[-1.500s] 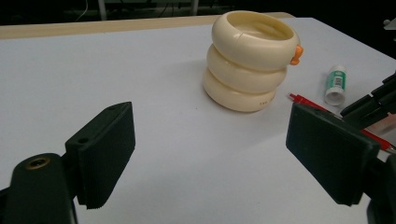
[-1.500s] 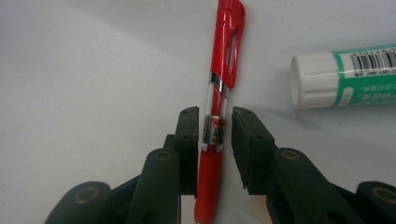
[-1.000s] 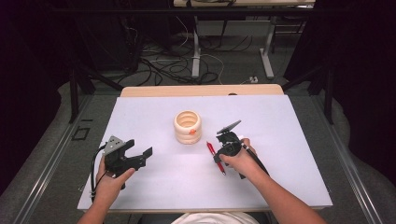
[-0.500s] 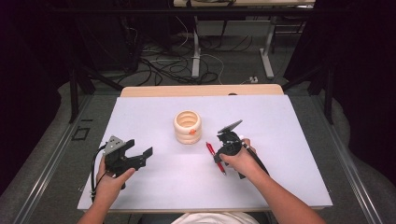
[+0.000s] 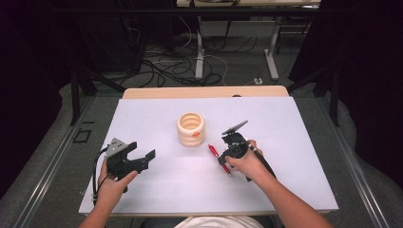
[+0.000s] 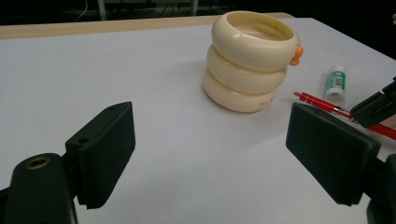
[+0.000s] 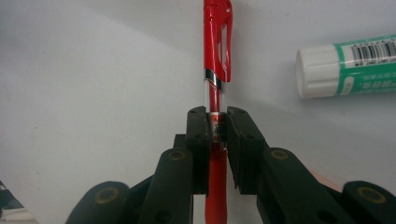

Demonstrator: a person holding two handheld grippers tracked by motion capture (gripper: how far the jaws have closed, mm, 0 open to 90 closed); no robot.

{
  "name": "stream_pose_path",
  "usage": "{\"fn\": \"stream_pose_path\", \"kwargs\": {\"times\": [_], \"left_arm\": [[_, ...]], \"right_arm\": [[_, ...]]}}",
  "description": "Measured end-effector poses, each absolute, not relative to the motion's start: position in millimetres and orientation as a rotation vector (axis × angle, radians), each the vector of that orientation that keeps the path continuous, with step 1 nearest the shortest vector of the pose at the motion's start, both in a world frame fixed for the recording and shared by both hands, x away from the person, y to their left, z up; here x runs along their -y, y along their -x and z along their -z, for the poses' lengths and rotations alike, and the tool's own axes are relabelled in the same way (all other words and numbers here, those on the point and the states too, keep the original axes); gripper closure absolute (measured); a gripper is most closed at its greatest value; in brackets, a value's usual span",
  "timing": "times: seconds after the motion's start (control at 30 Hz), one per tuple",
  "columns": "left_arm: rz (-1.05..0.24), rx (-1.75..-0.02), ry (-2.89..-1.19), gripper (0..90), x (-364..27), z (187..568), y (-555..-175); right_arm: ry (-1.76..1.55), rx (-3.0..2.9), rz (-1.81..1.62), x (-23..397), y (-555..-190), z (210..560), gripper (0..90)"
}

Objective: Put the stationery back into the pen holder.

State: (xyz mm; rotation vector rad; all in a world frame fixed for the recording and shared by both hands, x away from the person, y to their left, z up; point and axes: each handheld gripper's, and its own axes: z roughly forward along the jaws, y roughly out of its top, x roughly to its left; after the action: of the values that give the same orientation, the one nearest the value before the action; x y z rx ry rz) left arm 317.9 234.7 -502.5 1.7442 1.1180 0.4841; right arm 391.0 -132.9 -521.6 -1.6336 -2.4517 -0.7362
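Nothing moved since before | right gripper (image 7: 216, 128) jaws clenched on red pen (image 7: 215, 51) | left gripper (image 6: 210, 154) jaws released

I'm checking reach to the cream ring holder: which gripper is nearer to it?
Right. The right gripper sits just beside the cream ring holder, shut on the red pen; the left gripper rests open, farther off.

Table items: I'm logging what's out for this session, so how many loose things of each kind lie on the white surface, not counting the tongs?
Red pen: 1
Cream ringed pen holder: 1
Glue stick with white cap and green label: 1
Total: 3
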Motion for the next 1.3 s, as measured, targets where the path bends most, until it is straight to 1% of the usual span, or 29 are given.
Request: {"fn": "stream_pose_path", "kwargs": {"times": [0.03,0.1,0.2,0.23,0.43,0.5,0.53,0.57,0.67,0.7,0.93,1.1,1.3], "left_arm": [[-0.484,-1.118,-1.744,16.0,-235,503,-318],[-0.483,-1.118,-1.744,16.1,-235,503,-318],[-0.484,-1.118,-1.744,16.1,-235,502,-318],[-0.491,-1.112,-1.749,16.1,-235,502,-318],[-0.483,-1.115,-1.745,16.2,-235,502,-318],[-0.485,-1.113,-1.745,16.2,-235,502,-318],[-0.486,-1.114,-1.744,16.2,-235,502,-318],[-0.484,-1.113,-1.743,16.3,-235,502,-318],[-0.486,-1.110,-1.744,16.4,-235,501,-318],[-0.486,-1.109,-1.745,16.4,-235,501,-318],[-0.487,-1.103,-1.744,16.7,-234,501,-318],[-0.507,-1.076,-1.765,17.1,-232,500,-318],[-0.569,-0.994,-1.843,17.6,-221,499,-315]], "right_arm": [[1.645,2.450,0.715,133,-390,519,79.7],[1.637,2.460,0.824,133,-389,522,79.7],[1.610,2.518,0.718,134,-388,513,79.6],[1.601,2.522,0.865,133,-387,518,79.7],[1.500,2.682,0.774,133,-383,508,79.6],[1.480,2.704,0.855,131,-381,511,79.7],[1.447,2.744,0.654,132,-381,502,79.7],[1.417,2.765,0.742,131,-380,505,79.7],[1.360,2.854,0.766,129,-378,506,79.7],[1.333,2.876,0.716,129,-376,503,79.7],[1.071,3.160,0.721,119,-366,499,79.7],[0.926,3.286,0.687,114,-359,496,79.7],[0.884,3.205,0.659,113,-366,487,79.7]]}}
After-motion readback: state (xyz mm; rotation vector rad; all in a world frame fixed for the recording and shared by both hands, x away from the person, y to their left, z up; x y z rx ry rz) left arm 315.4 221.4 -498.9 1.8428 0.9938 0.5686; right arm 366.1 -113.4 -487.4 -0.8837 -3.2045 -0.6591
